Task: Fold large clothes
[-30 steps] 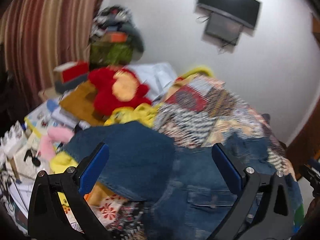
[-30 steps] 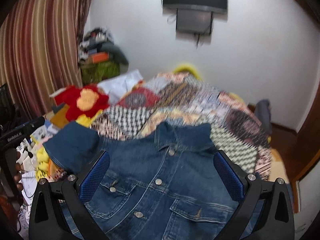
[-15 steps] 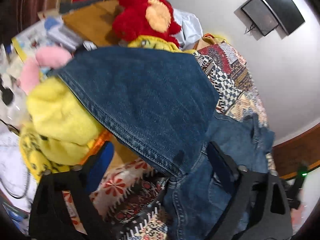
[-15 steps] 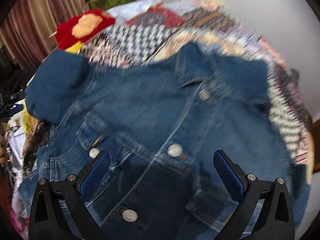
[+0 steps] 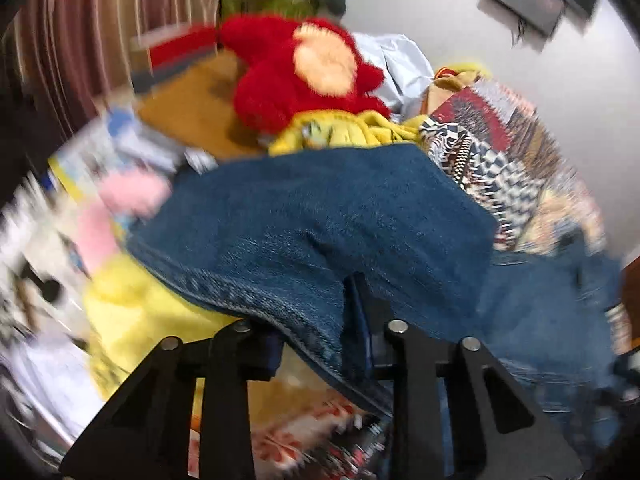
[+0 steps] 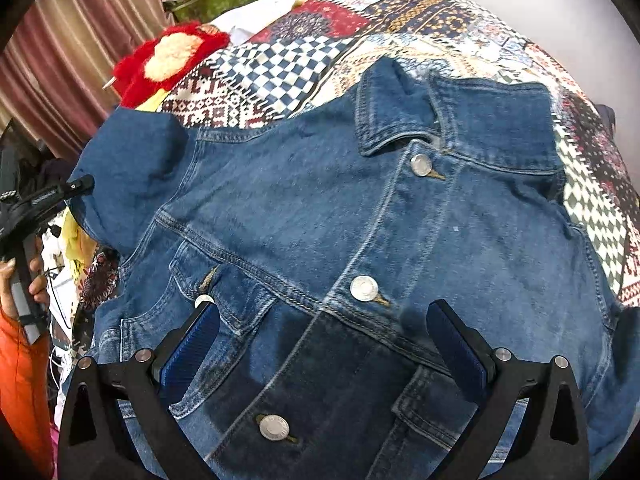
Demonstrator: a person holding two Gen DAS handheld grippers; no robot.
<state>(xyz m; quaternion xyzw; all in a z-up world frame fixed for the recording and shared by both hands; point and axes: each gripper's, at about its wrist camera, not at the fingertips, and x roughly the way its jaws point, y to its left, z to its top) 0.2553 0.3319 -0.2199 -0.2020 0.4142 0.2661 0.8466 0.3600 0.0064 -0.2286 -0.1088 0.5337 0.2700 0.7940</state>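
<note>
Sleeve [image 5: 320, 216] sits pinched in the left claw [image 5: 320, 344], low in the frame. Right claw [image 6: 320, 344] hangs wide over the jacket [image 6: 360, 220]. Pull the sleeve flat across, slowly.

White wall [image 5: 420, 12] carrying a dark screen [image 5: 532, 4], striped curtain [image 6: 76, 76], patchwork-covered bed [image 6: 420, 20]

No legible text

Embossed marks can be made out on the metal buttons [image 6: 274, 427] of the denim jacket [image 6: 360, 240], but they are too small to be read; no other lettering, label or number is seen.
</note>
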